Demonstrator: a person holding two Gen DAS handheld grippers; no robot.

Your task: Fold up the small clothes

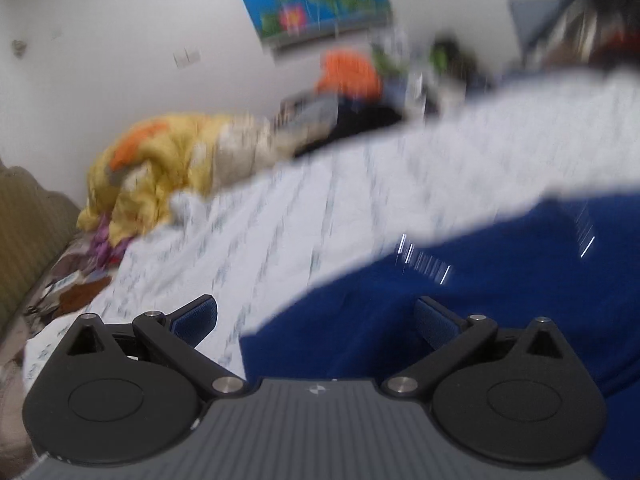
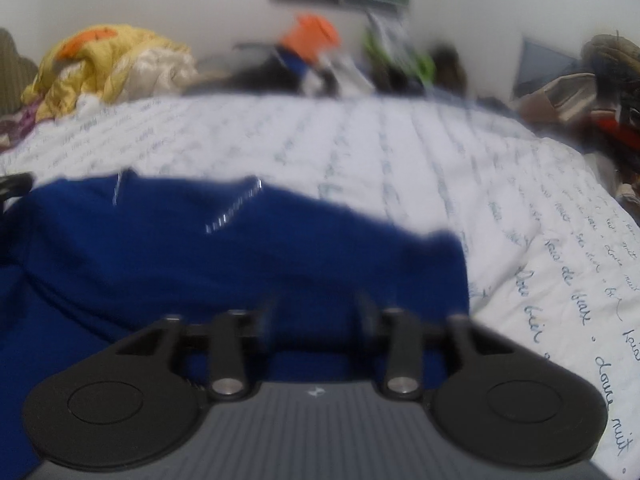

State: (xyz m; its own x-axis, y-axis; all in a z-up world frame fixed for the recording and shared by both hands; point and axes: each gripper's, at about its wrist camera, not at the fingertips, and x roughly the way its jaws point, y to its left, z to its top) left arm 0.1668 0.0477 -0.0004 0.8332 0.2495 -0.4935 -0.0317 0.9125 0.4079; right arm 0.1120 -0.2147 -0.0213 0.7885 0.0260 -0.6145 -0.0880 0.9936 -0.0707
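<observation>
Royal-blue fabric garment point(image 2: 224, 264) lying on white quilted bedspread point(image 2: 400, 152) printed with blue script, filling the lower left of the right wrist frame. Left gripper point(image 1: 316, 320), lower centre, jaws wide apart and empty, right finger over the garment. Right gripper point(image 2: 316, 312), blurred, jaws partly open above the garment; hold cannot be told. Yellow-and-orange crumpled blanket point(image 1: 160, 168) at upper left
</observation>
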